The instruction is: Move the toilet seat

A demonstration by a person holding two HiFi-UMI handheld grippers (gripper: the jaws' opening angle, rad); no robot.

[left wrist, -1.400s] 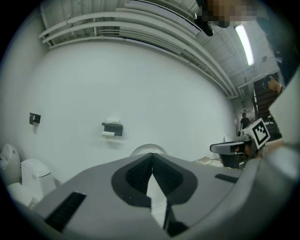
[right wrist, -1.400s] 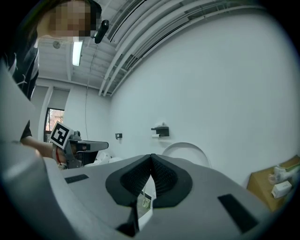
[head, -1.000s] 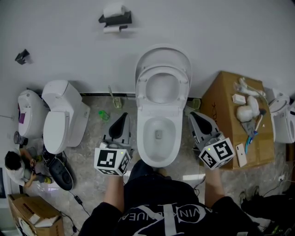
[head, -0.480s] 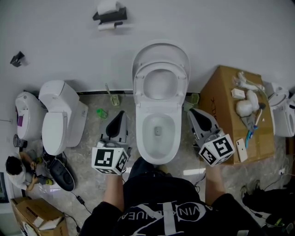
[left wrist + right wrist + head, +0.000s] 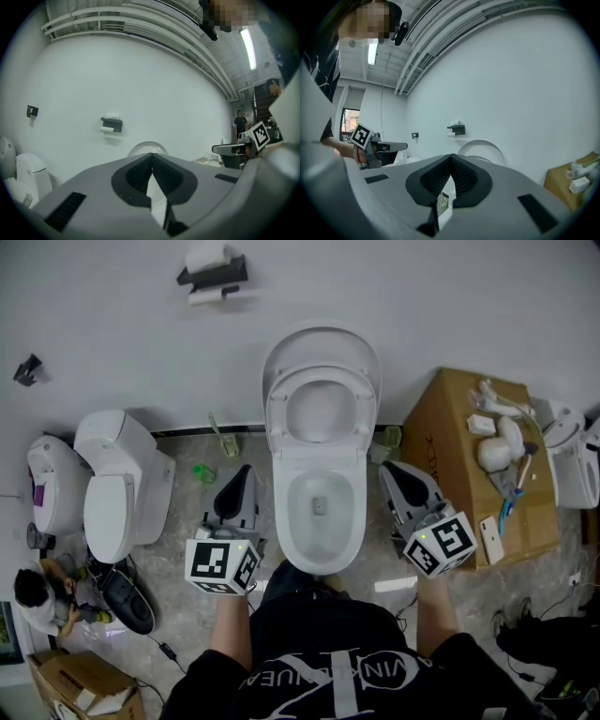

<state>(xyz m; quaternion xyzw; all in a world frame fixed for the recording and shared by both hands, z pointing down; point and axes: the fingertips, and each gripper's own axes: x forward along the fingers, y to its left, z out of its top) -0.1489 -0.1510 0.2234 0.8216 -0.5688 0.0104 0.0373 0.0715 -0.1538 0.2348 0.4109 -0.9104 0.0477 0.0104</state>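
Note:
A white toilet [image 5: 319, 512] stands against the wall in front of me. Its seat [image 5: 321, 412] and lid [image 5: 323, 345] are both raised, leaning back on the wall. My left gripper [image 5: 244, 472] hangs to the left of the bowl, jaws shut and empty. On the other side of the bowl my right gripper [image 5: 388, 470] is shut on nothing too. Neither touches the toilet. The left gripper view shows the lid's top [image 5: 147, 146] just above the closed jaw tips [image 5: 151, 155]. In the right gripper view the raised lid [image 5: 485, 149] rises behind the closed tips [image 5: 451, 156].
A cardboard box [image 5: 450, 456] with white fittings on it stands right of the toilet. Two more toilets [image 5: 117, 484] stand at the left, another [image 5: 572, 470] at the far right. A paper holder [image 5: 214, 277] hangs on the wall. A person [image 5: 42, 592] crouches at lower left.
The whole head view has shifted slightly, so the toilet and wall fittings sit a little further left and higher. Both grippers hold their places beside the bowl, jaws still shut.

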